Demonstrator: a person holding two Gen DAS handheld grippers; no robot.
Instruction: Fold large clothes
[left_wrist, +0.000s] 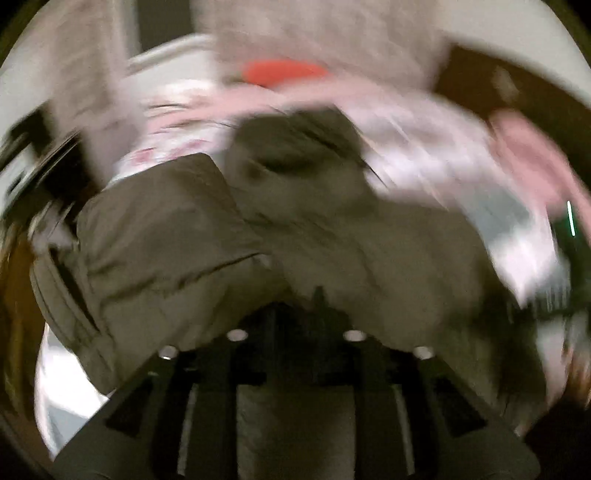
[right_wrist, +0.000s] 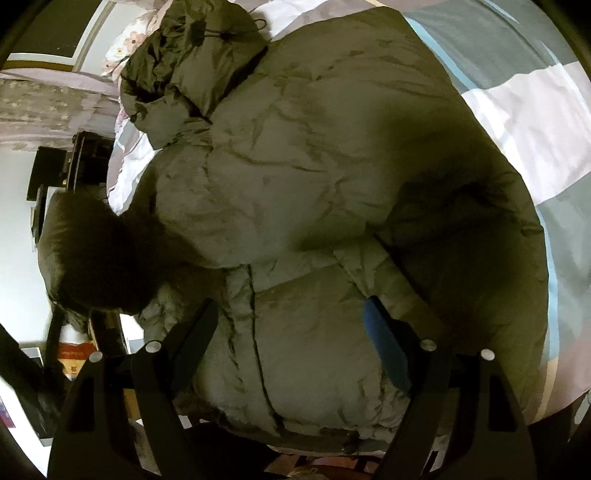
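Note:
An olive-green hooded puffer jacket (right_wrist: 295, 166) lies spread on a bed, hood (right_wrist: 184, 48) toward the top left, one sleeve (right_wrist: 92, 258) hanging off the left side. My right gripper (right_wrist: 291, 321) is open just above the jacket's lower part, its blue-padded fingers (right_wrist: 384, 347) apart and empty. The left wrist view is blurred. There my left gripper (left_wrist: 317, 295) is shut on a bunched fold of the jacket (left_wrist: 177, 240), with the fabric draped over its fingers.
The bed has a grey, white and light-blue checked cover (right_wrist: 535, 92) and a flowered pillow (right_wrist: 125, 48) by the hood. A red object (left_wrist: 284, 72) lies at the far end of the bed. Dark furniture (right_wrist: 74, 170) and boxes stand left of the bed.

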